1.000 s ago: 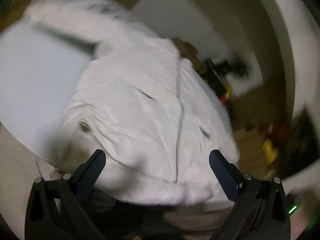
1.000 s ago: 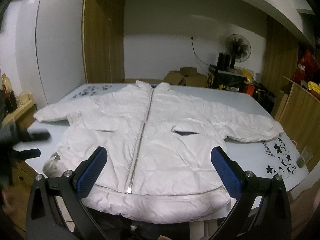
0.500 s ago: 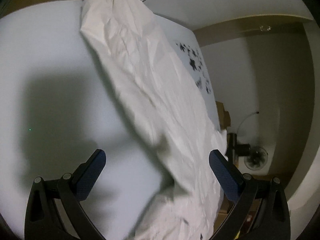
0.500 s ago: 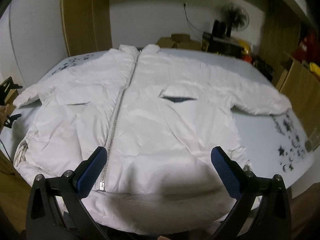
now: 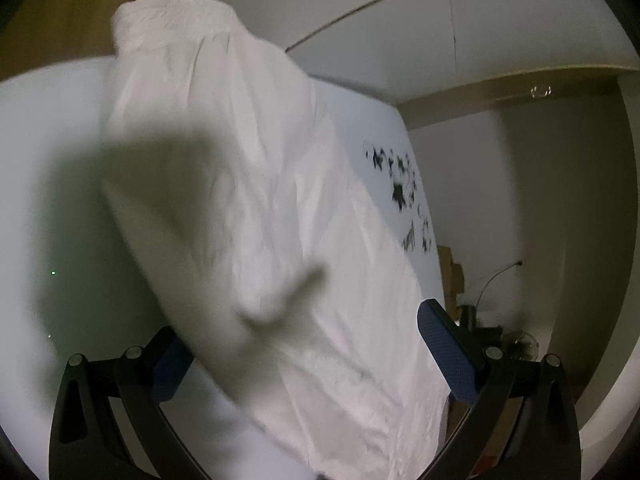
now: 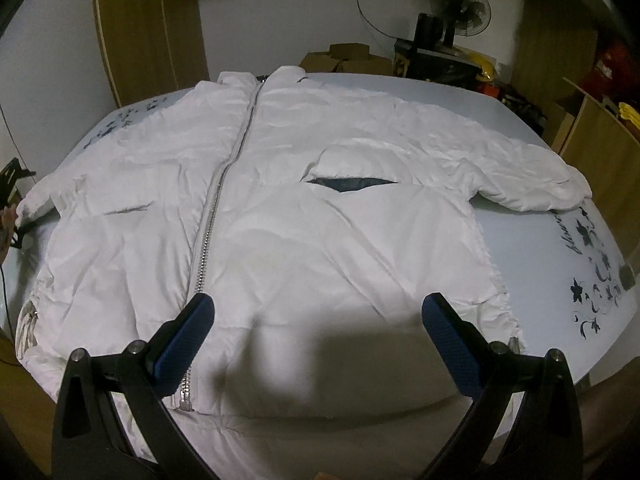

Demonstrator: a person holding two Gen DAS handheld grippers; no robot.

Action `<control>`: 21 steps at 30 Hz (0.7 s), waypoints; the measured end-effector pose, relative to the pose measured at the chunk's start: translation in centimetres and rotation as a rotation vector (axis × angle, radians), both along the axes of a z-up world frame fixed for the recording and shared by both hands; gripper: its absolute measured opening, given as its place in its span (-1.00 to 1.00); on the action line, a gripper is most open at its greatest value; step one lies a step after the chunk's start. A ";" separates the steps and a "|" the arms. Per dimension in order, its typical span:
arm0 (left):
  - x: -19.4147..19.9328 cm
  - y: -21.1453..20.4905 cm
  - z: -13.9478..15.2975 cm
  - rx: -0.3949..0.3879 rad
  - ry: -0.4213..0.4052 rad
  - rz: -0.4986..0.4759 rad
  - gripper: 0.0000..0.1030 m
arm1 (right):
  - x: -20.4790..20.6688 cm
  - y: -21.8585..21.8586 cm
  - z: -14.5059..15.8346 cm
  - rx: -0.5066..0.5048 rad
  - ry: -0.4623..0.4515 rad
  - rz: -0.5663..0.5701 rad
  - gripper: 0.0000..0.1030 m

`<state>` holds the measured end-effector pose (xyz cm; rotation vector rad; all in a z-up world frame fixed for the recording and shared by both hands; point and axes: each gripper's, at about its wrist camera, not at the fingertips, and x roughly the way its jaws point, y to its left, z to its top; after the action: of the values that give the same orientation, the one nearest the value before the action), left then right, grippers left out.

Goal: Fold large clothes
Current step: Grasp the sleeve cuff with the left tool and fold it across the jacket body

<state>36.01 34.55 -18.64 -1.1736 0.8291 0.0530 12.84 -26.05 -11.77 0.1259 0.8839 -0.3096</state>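
- Closing in on the left sleeve (image 5: pixel 256 200): your left gripper (image 5: pixel 308 344) sat back at the hem a second ago with the whole jacket front in view; now the sleeve fills its view and runs down between the two blue pads.
- Left tongs are spread wide, gripping nothing. The sleeve passes over the left pad, so contact there can't be told. The cuff (image 5: pixel 172 20) lies at the far end, on the pale table (image 5: pixel 48 184).
- Your right gripper (image 6: pixel 316 336) has dropped lower and nearer over half a second. Its shadow now falls across the hem, and its tongs are wide open too, nothing held.
- The white puffer jacket (image 6: pixel 280 220) lies front up and flat on the table, zipper (image 6: pixel 216 208) closed, both sleeves spread out to the sides, right sleeve (image 6: pixel 520 176) near the floral print (image 6: pixel 592 272).
- Meaning, as a judgement: no fold is made yet. You've moved from overview to setup, left side lined up for a sleeve grab, right side for the hem.
- Watch the left view, it's blurred; confirm the fabric sits between the pads before you squeeze.
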 end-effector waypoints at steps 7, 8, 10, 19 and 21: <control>1.6 1.8 0.1 -0.013 -0.028 -0.005 0.96 | 0.6 0.8 -0.1 -0.008 0.001 0.016 1.00; 1.9 2.0 0.2 0.007 -0.027 -0.002 0.96 | 0.6 0.9 -0.1 -0.009 0.001 0.018 1.00; 1.9 2.9 0.7 0.062 -0.022 0.036 0.96 | 0.5 0.9 0.0 -0.010 0.000 0.018 1.00; 3.2 4.2 0.2 0.123 0.022 0.032 -0.35 | 0.4 1.3 0.4 -0.020 -0.006 0.022 1.00; 3.2 4.6 -0.6 0.120 0.043 0.045 -0.65 | 0.4 1.6 0.5 -0.029 -0.007 0.029 1.00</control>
<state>39.17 39.19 -19.24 -1.0807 0.8263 0.1634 13.25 -24.47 -11.31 0.0873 0.8734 -0.2951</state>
